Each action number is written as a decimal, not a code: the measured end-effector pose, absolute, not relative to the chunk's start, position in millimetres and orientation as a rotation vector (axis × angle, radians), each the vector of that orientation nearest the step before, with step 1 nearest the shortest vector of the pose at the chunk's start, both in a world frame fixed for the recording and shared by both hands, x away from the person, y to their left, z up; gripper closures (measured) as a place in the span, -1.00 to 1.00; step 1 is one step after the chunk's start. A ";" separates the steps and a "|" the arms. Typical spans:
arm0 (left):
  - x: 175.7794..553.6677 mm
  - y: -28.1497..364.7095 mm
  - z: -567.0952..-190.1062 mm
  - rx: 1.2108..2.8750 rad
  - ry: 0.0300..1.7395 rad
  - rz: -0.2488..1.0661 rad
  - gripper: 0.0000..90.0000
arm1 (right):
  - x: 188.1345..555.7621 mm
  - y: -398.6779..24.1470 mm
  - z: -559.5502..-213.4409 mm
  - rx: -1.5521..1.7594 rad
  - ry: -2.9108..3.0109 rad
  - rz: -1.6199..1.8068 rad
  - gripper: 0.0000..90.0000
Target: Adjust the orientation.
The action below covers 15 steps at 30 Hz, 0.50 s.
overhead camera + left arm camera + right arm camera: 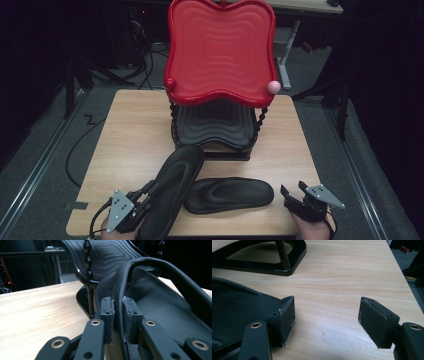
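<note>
Two black slippers lie on the wooden table (130, 130). The left slipper (172, 190) points away from me toward the stand. My left gripper (149, 192) is shut on its upper rim near the heel. In the left gripper view both pads press on that thin rim, with the left gripper (118, 315) over the left slipper (160, 302). The second slipper (230, 195) lies crosswise at the front middle. My right gripper (294, 190) stands open just right of it. Bare table shows between the jaws of the right gripper (325, 317), and the second slipper (234, 307) sits behind its left jaw.
A two-tier stand sits at the table's back middle, with a red wavy tray (220, 50) over a black tray (215, 122). A pink ball (273, 86) caps one corner of the red tray. The stand's black base (262, 265) lies ahead of the right gripper. The table's right edge is close.
</note>
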<state>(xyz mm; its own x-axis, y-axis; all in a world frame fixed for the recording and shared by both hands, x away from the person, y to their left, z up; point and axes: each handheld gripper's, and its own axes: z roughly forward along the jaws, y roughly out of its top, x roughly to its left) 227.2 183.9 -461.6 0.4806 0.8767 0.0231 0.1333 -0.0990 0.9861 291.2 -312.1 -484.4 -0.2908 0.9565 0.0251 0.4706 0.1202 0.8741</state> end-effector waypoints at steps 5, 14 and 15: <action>234.5 176.1 -459.8 1.557 0.883 0.794 0.77 | 282.4 -317.5 -484.6 1.388 1.814 1.101 -0.35; 250.5 164.2 -457.0 1.531 0.877 0.806 0.77 | 268.6 -305.8 -476.9 1.355 1.791 1.154 -0.41; 252.1 162.2 -457.2 1.528 0.875 0.811 0.77 | 267.2 -301.2 -475.6 1.345 1.792 1.160 -0.41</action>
